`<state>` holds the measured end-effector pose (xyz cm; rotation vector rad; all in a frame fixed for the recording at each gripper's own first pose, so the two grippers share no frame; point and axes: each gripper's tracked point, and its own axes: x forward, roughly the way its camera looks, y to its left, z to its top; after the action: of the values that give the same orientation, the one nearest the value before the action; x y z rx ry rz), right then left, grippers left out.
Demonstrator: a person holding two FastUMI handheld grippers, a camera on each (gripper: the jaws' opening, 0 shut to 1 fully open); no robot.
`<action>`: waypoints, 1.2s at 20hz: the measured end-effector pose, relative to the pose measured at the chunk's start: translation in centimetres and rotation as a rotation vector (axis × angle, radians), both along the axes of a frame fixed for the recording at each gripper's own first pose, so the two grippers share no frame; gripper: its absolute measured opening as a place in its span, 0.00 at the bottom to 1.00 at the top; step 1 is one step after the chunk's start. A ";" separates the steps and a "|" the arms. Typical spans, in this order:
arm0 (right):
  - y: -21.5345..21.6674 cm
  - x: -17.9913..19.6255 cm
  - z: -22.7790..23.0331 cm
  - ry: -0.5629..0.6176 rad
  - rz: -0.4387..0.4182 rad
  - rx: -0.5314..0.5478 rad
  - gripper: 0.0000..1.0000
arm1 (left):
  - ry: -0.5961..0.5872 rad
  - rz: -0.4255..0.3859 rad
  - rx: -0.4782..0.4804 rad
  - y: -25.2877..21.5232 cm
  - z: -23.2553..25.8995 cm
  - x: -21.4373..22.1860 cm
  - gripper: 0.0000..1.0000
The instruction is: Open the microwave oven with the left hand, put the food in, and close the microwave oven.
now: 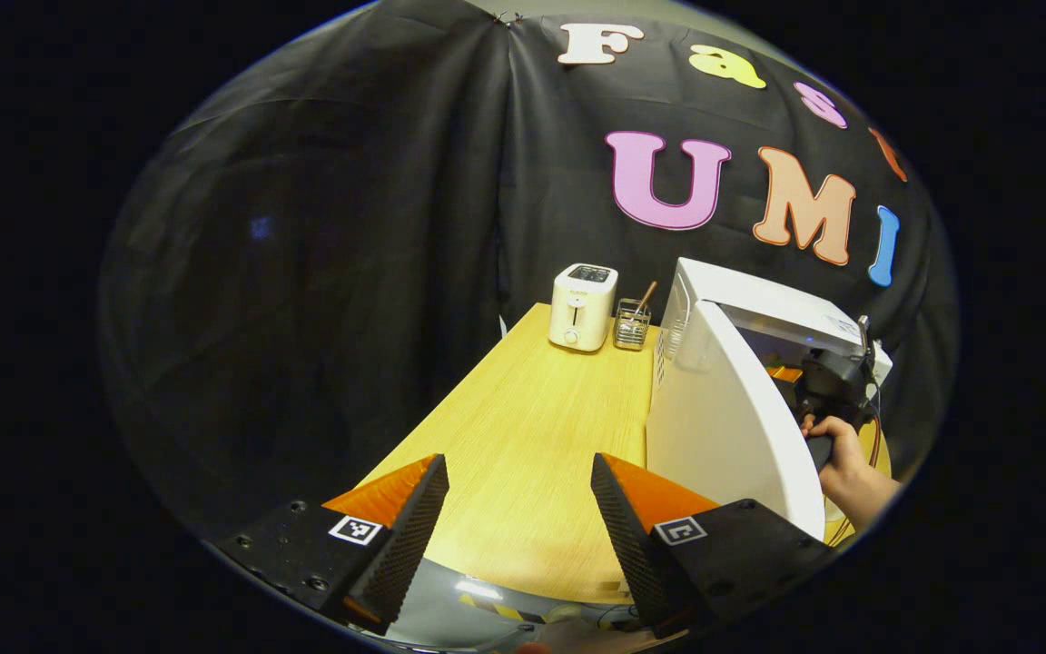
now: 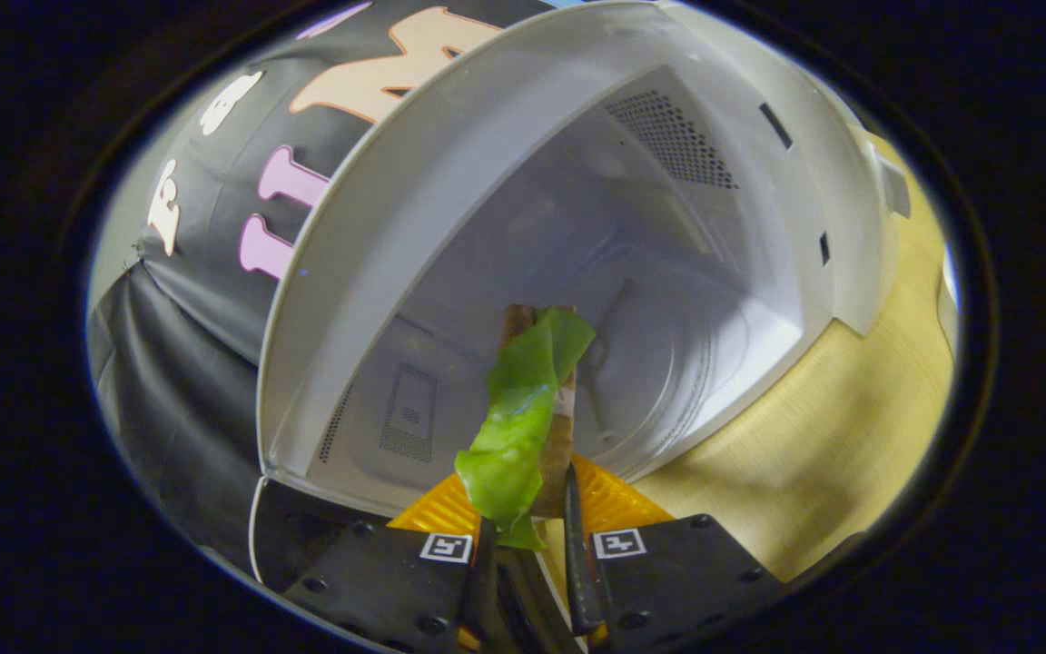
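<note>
The white microwave [image 1: 764, 304] stands on the wooden table at the right, its door [image 1: 727, 418] swung open toward me. My left gripper [image 1: 518, 509] is open above the table, left of the door, holding nothing. Beyond the door a hand holds the right gripper [image 1: 836, 381] at the oven's mouth. In the right gripper view the right gripper [image 2: 527, 509] is shut on the food [image 2: 523, 418], a green leafy piece with a brown strip behind it. The food hangs in front of the microwave cavity [image 2: 632, 300], whose round turntable floor shows behind it.
A white toaster [image 1: 582, 306] and a wire holder [image 1: 632, 322] with a stick in it stand at the table's far end. The wooden tabletop [image 1: 532, 427] stretches ahead of my left gripper. Black cloth walls close in the booth.
</note>
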<state>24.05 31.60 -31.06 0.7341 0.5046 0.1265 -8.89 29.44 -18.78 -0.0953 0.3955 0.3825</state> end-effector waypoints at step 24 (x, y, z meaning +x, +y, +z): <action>-8.9 -6.2 7.9 -0.295 -0.065 -0.520 0.91 | -0.016 -0.071 -0.052 -2.3 0.0 1.1 0.93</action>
<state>17.90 22.67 -23.13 0.2154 0.2136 0.0379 -7.81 27.14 -18.80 -0.1343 0.3916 0.3013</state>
